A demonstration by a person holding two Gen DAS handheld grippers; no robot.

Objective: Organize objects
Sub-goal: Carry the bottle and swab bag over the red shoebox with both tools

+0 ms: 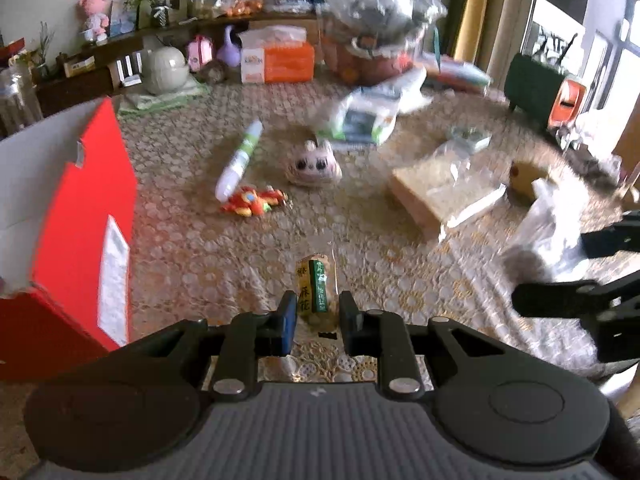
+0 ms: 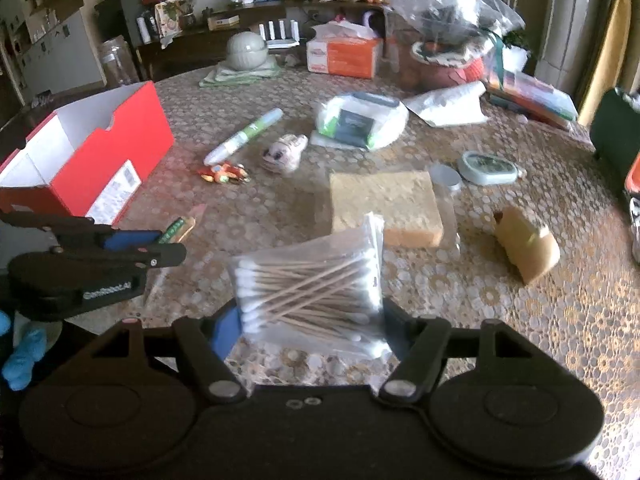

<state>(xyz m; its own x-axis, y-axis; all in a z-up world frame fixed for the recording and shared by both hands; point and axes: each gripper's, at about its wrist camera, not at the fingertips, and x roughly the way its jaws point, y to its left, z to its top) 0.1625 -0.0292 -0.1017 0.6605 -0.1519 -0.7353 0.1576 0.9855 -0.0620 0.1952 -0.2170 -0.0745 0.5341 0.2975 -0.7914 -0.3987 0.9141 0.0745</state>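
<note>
snack packet (image 1: 316,292) pinched by left gripper (image 1: 316,316) | cotton swab bag (image 2: 312,296) pinched by right gripper (image 2: 312,332)

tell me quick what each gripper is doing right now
Left gripper: shut on the snack packet.
Right gripper: shut on the bag of cotton swabs.

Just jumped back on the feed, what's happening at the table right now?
A person is tidying a cluttered table with two handheld grippers. The left gripper has its fingers around a small green-and-yellow snack packet; whether it is squeezed is unclear. The right gripper has its fingers on either side of a clear bag of cotton swabs, raised off the tablecloth. An open red box sits to the left, apparently empty.
</note>
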